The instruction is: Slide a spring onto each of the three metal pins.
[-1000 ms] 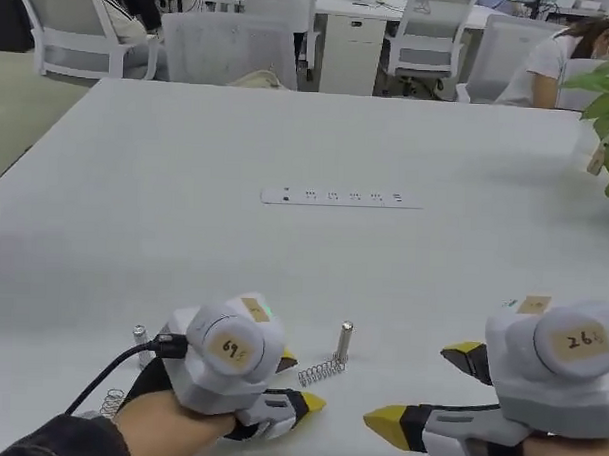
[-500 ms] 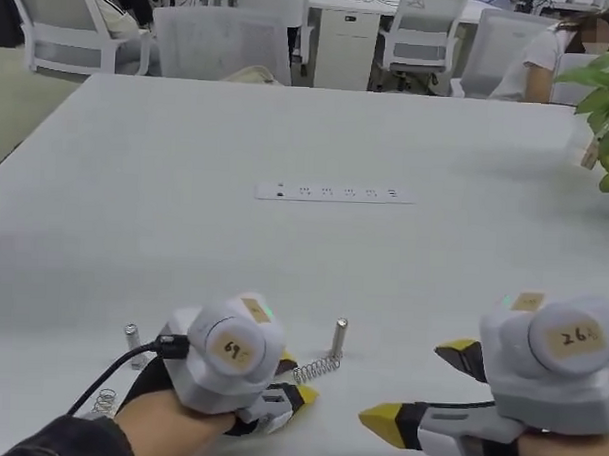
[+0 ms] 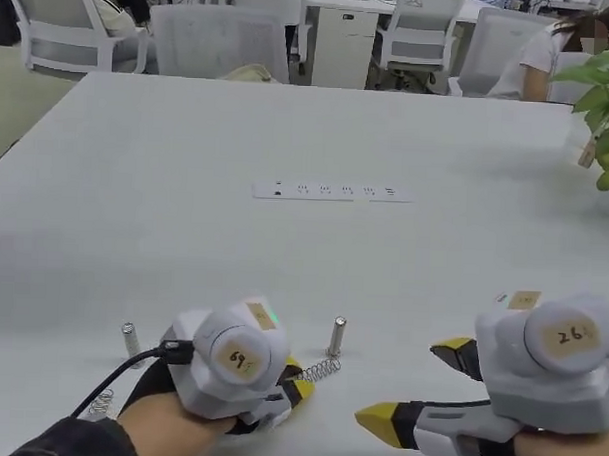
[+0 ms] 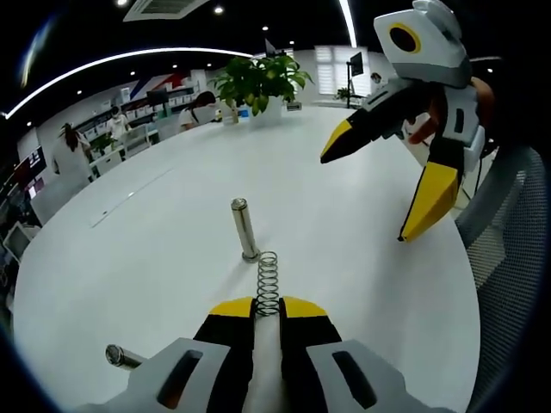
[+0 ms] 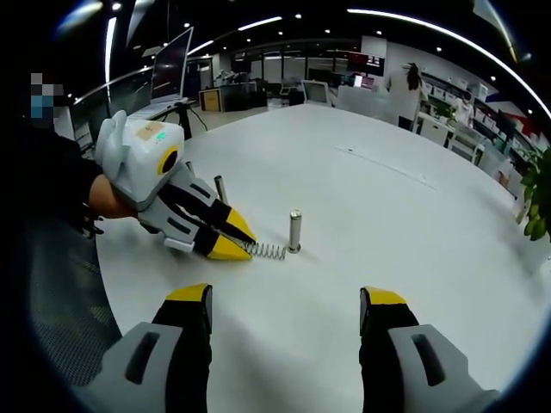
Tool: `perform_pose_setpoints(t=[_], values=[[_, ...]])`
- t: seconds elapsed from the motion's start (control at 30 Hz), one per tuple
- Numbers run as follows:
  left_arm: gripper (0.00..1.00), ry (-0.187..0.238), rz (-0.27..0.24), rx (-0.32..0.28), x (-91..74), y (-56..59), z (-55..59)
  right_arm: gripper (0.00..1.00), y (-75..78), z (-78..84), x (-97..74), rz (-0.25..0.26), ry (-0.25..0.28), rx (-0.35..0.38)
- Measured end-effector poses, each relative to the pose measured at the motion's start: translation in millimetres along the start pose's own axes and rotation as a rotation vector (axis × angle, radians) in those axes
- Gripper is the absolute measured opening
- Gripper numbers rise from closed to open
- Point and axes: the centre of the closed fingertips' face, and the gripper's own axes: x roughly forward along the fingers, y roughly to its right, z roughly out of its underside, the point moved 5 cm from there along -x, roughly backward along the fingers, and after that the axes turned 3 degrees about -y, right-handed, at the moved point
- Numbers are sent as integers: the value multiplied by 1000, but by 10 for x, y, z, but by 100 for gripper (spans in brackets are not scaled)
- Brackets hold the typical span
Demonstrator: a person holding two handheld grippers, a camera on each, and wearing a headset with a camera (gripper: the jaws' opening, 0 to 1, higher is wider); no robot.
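My left gripper (image 3: pixel 295 386) is shut on one end of a small steel spring (image 3: pixel 321 369), which lies nearly flat. The spring's free end (image 4: pixel 268 262) rests just short of the base of an upright metal pin (image 4: pixel 244 228), also marked as pin (image 3: pixel 336 336). A second pin (image 3: pixel 130 339) stands to the left, with another spring (image 3: pixel 100 403) lying near it by my left arm. My right gripper (image 3: pixel 411 384) hovers open to the right of the pin with nothing between its jaws. In the right gripper view, the open right gripper (image 5: pixel 286 299) faces the spring (image 5: pixel 269 250) and pin (image 5: pixel 294 231).
A white power strip (image 3: pixel 331 192) is set in the middle of the grey table (image 3: pixel 283 257). A potted plant (image 3: pixel 603 118) stands at the right edge. Office chairs (image 3: pixel 221 40) and a seated person are beyond the far edge.
The head camera has drifted slightly. My left gripper has rolled a little and still holds the spring beside the pin. The right gripper has hardly moved.
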Motion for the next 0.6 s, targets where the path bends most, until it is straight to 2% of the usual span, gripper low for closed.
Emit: perform_pose_setpoints(t=[0.2,0.3,0.6], values=[[3,-11,-3,-19,-62,0,45,68,-27,-14,-2,-5,0,-10],[3,-23,1,-10,-114,11,69,68,-43,-29,-3,-9,4,-12],[3,-16,34,10,-333,92,41,67,-91,-62,-17,-17,11,-29]])
